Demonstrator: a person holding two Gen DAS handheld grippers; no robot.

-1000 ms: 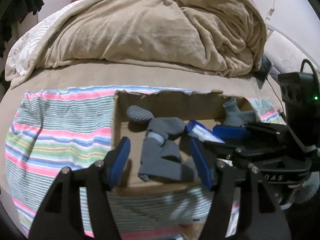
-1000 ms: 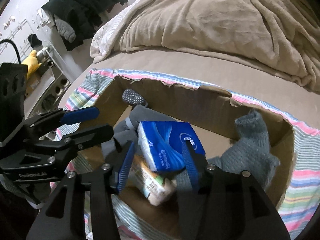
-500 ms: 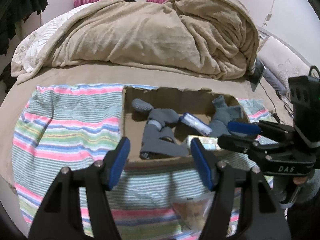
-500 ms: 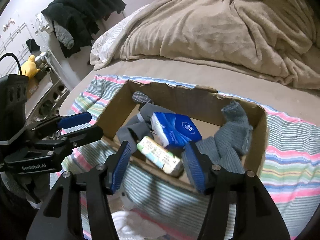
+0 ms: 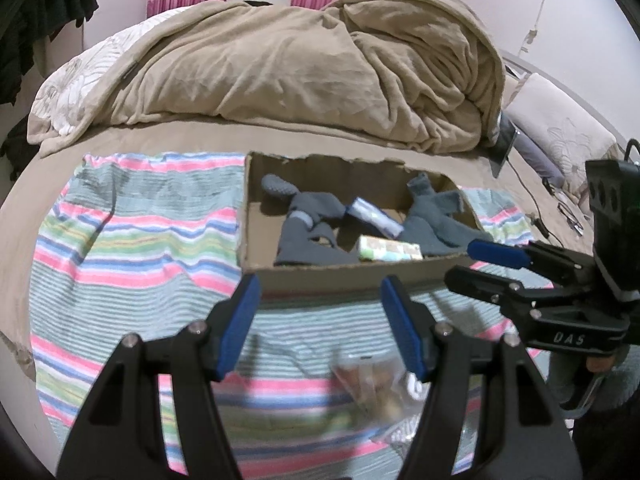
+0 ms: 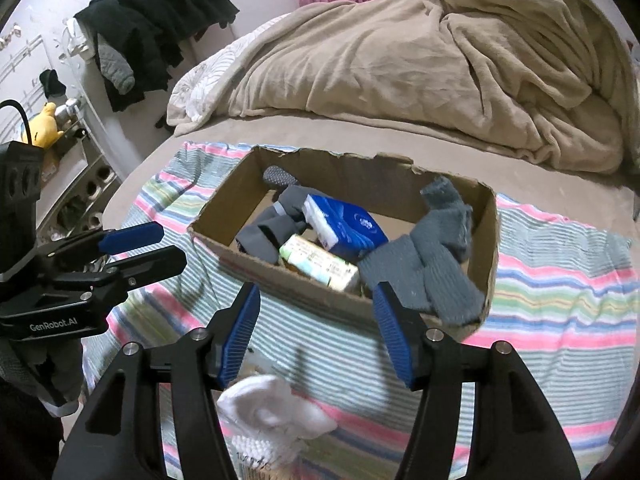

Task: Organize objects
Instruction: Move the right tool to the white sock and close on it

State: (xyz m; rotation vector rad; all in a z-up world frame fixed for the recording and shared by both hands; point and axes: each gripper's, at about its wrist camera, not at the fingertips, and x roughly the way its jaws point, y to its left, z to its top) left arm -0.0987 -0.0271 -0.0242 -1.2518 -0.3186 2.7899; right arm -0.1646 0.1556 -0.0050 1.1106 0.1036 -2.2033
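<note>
An open cardboard box point(image 5: 320, 282) sits on a striped cloth on the bed. Inside lie dark grey socks point(image 5: 308, 236), a blue tissue pack point(image 6: 344, 226), a pale green packet point(image 6: 320, 264) and lighter grey socks point(image 6: 432, 264) draped over the right corner. My left gripper point(image 5: 320, 304) hangs open in front of the box's near wall, nothing between its fingers. My right gripper point(image 6: 318, 300) is also open and empty, just short of the same wall. A white sock point(image 6: 272, 404) lies below it on the cloth. A blurred clear bag point(image 5: 372, 388) lies under the left gripper.
The striped cloth point(image 5: 140, 240) covers the bed's near part. A heaped tan blanket point(image 5: 320, 72) fills the far side. Dark clothes point(image 6: 160, 20) hang at the back left, with a yellow plush toy point(image 6: 46, 122) on a shelf. Cables and a pillow lie at the right.
The right gripper let go of the blue tissue pack inside the box. Both grippers then drew back out of the box toward the near edge of the bed.
</note>
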